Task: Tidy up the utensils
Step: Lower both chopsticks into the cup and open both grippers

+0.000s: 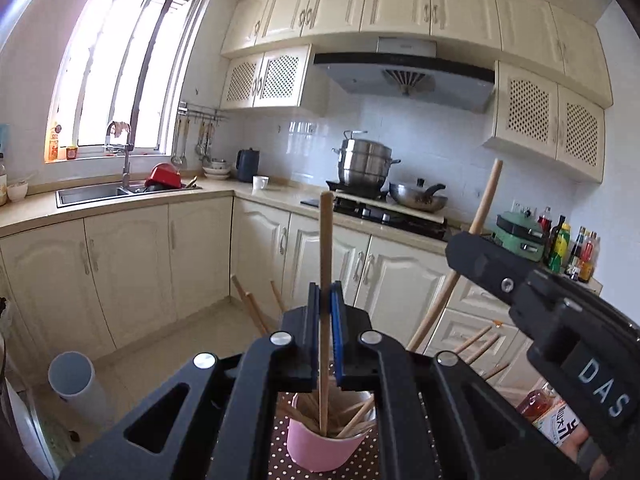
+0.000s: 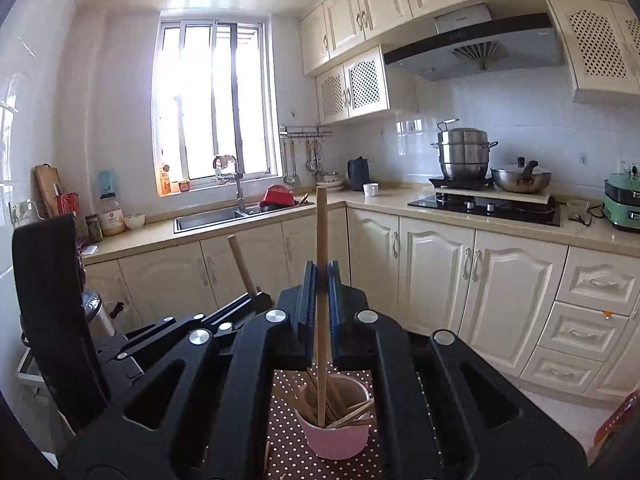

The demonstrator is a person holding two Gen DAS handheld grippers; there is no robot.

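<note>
Room: kitchen, cream cabinets, a barred window above the sink [image 2: 208, 216], a hob with a steel steamer pot [image 2: 464, 152] and a wok [image 2: 520, 178], a range hood overhead. All lies beyond the pink cup, on the far side of the floor.

Surface: table under a brown polka-dot cloth [image 2: 288, 448], directly beneath the pink cup.

Pink cup [image 1: 324, 444]: upright on the cloth, below both my grippers. Holds a loose bundle of wooden chopsticks [image 2: 352, 412], leaning at mixed angles.

Left gripper [image 1: 325, 300]: jaws nearly closed, clamped on one chopstick [image 1: 326, 240] held upright, its lower end inside the pink cup.

Right gripper [image 2: 322, 276]: jaws likewise pinched tight on a second chopstick [image 2: 321, 232], upright, tip down in the pink cup.

Progress, as I judge it: most chopsticks are in the cup; these two are entering and not yet released. One pale stick [image 2: 267, 456] seems to lie on the cloth beside the cup. More wooden sticks [image 1: 474, 354] show just right of my left gripper; I cannot tell where they rest.
</note>
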